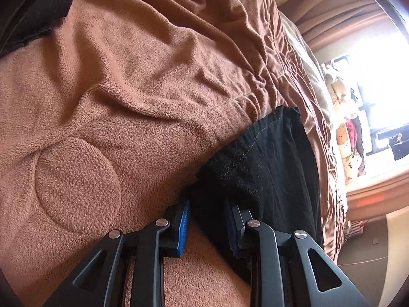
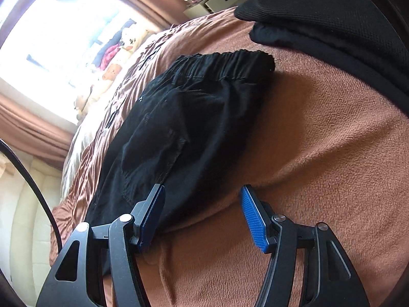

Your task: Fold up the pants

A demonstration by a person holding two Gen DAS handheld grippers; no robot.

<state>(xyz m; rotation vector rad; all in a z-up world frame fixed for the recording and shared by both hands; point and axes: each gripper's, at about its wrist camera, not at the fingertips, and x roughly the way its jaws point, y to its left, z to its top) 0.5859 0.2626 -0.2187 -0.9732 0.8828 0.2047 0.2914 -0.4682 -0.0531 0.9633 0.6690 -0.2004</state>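
One hand-held gripper clamping black pants

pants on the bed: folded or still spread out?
Folded at least once: the black pants lie as a compact bundle on the brown blanket, waistband at the far end.

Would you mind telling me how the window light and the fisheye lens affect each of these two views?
Left wrist view: the window at right is blown out white, and the brown blanket bulges with lens curvature. Right wrist view: the window at upper left is overexposed, the black pants lose detail in their dark fabric and cast a shadow on the blanket, and the frame edges curve strongly.
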